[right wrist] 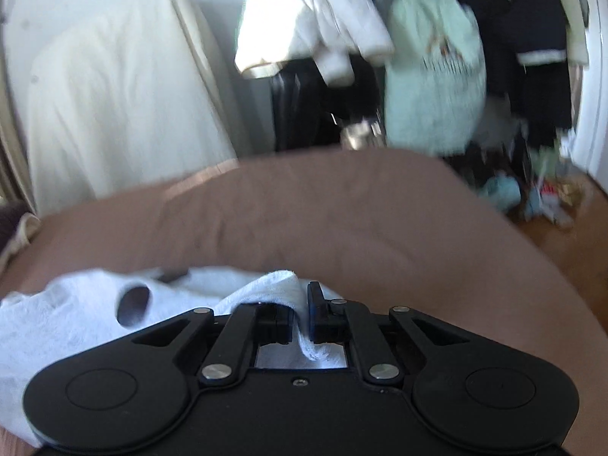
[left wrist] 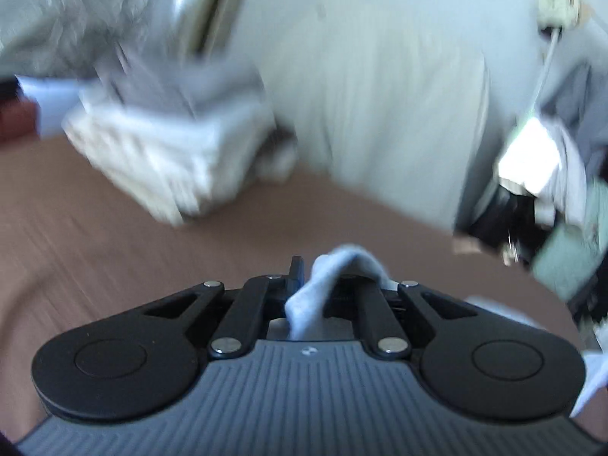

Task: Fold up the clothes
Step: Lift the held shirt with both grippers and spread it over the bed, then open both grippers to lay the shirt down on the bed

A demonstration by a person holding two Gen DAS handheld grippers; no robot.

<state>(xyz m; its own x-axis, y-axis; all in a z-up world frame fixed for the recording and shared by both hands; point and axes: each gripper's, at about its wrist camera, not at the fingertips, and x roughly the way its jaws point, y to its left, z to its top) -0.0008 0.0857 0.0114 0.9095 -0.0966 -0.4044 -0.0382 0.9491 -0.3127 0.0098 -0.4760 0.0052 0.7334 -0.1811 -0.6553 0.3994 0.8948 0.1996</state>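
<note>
Brown bed [right wrist: 342, 212] carries a white garment [right wrist: 57, 323] lying left of the right gripper [right wrist: 300, 311]. Both grippers' fingers are pinched on its fabric, the left gripper [left wrist: 319, 281] at another edge, so the cloth spans the 2.

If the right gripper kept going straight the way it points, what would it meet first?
The right gripper, shut on the white garment, points across the brown bedspread. It would probably meet that first, then the hanging clothes; depth is unclear.

Black linkage gripper [left wrist: 304, 285], silver rivets, ribbed grey body
</note>
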